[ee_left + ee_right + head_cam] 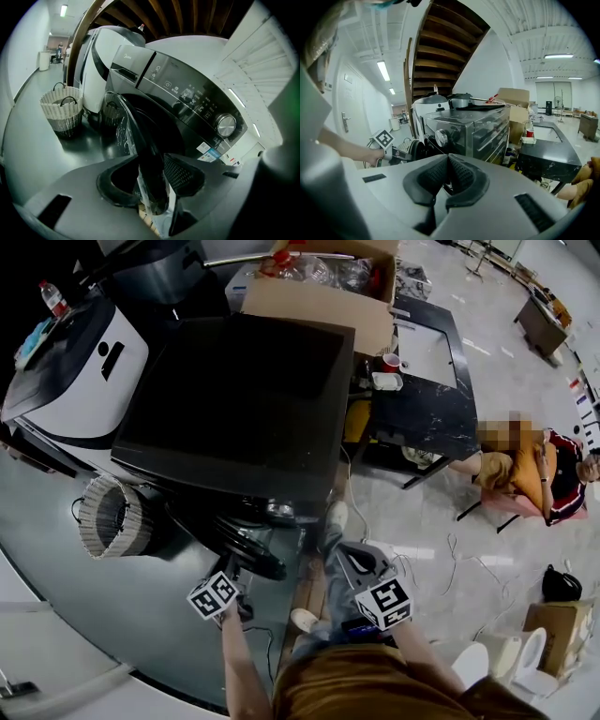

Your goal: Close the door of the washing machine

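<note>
**Door rim loose between the left jaws, not yet shut**

We found the washing machine [187, 89] with its door [145, 150] swung open toward us. The near edge of the door stood between the jaws of the left gripper [150, 180]. Those jaws were apart and, as far as we could judge, did not press on the rim. The right gripper [447, 173] hung to the right with its jaws together on nothing.

We judged the main risk to be a slip. The rim was glossy, dark and rounded, with crinkled clear film [123, 136] clinging to it, so the ribbed rubber pads might skid off in a push. A jaw could also be pinched between the door and the dark drum opening, or a weak swing might leave the latch uncaught.

The front panel was smooth grey with a brushed metal knob [226, 125]. A woven basket [62, 112] stood far to the left.
</note>
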Tool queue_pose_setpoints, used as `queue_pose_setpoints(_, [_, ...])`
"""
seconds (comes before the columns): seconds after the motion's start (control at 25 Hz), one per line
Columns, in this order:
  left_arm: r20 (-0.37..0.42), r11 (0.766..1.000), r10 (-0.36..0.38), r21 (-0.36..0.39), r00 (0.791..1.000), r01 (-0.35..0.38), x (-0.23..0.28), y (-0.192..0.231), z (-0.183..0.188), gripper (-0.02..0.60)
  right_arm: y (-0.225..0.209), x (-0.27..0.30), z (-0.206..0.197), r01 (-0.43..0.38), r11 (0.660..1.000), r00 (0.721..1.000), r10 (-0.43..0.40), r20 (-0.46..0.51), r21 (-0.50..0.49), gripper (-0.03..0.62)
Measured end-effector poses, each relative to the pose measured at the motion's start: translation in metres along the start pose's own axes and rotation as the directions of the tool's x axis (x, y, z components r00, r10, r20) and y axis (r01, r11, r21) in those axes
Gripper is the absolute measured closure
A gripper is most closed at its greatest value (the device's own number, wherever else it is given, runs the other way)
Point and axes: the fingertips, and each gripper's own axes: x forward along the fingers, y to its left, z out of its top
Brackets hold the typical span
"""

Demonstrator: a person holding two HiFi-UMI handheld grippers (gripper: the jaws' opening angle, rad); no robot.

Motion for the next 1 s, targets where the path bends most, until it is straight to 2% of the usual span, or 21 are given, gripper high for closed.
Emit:
queue_pose_setpoints(0.24, [0.010, 1.000, -0.028, -0.011, 1.000, 0.028, 0.013, -0.017, 0.007, 0.391, -0.016, -0.006, -0.005, 0.030, 0.999, 1.000, -0.030, -0.004, 0.017, 0.582])
queue_pose_setpoints(0.56, [-0.001, 0.999, -0.039, 0.012, 0.999, 0.039, 0.025, -0.029, 0.014, 0.391, -0.024, -0.006, -0.006, 0.043, 0.999, 0.999, -0.043, -0.008, 0.021, 0.582])
queue_pose_setpoints(0.68, [0.004, 0.997, -0.073, 0.003, 0.997, 0.073, 0.032, -0.038, 0.018, 0.391, -0.027, -0.006, -0.007, 0.047, 0.999, 0.999, -0.046, -0.012, 0.022, 0.582])
queue_pose_setpoints(1.0, [0.007, 0.997, -0.082, 0.001, 0.997, 0.082, 0.046, -0.048, 0.024, 0.391, -0.036, -0.005, -0.012, 0.058, 0.998, 0.998, -0.057, -0.024, 0.031, 0.582])
